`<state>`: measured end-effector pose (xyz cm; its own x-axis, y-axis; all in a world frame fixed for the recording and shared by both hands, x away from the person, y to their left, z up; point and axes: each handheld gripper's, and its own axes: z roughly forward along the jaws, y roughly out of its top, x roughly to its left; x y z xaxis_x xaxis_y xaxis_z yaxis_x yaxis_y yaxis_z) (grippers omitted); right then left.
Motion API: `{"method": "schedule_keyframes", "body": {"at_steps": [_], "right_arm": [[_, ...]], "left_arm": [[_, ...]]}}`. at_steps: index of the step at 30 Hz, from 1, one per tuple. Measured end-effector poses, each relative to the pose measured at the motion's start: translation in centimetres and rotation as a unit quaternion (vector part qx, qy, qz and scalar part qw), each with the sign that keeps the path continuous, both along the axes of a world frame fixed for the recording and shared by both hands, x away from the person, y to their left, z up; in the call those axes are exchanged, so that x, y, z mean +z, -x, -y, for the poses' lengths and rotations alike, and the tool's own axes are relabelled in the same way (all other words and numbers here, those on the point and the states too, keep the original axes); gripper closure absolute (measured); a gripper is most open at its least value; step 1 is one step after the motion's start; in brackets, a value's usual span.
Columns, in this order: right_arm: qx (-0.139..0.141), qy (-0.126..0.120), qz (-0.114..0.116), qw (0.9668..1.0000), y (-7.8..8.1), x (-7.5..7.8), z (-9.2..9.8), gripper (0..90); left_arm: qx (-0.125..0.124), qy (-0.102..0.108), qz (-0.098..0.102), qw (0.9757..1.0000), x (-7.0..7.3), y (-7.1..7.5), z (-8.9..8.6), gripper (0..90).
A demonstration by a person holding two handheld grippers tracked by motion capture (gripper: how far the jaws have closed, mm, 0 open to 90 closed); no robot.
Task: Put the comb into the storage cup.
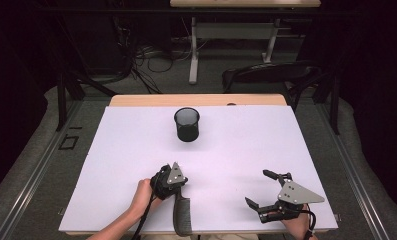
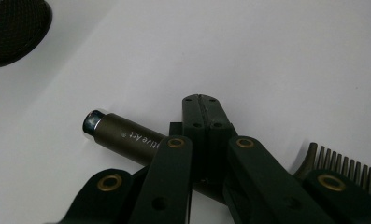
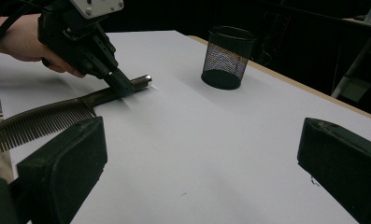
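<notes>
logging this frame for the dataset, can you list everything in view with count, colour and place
comb: 1, dark with a metal-tipped handle, near edge of the table, handle clamped by the left gripper
mesh cup: 1, black, upright, far middle of the table
table: 1, white top with a wooden far edge
left gripper: 1, black, jaws shut on the comb's handle
right gripper: 1, black, jaws open with nothing between them, near right
hands: 2, one on each gripper

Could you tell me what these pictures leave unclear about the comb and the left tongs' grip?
- Comb: handle print half covered by the left tongs in the left gripper view.
- Comb teeth: cut off by that view's right edge.
- Mesh cup: contents too dark to tell from above.
</notes>
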<state>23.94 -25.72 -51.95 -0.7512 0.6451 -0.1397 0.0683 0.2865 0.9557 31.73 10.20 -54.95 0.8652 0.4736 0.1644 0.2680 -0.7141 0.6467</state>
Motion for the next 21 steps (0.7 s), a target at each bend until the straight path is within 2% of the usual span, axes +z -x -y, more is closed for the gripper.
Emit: {"method": "schedule_keyframes", "body": {"at_steps": [21], "right_arm": [[-0.002, -0.004, -0.002, 1.0000, 0.1, 0.0, 0.0, 1.3]], "left_arm": [[0.010, -0.008, -0.001, 0.9999, -0.1, -0.1, -1.1, 90.0]]}}
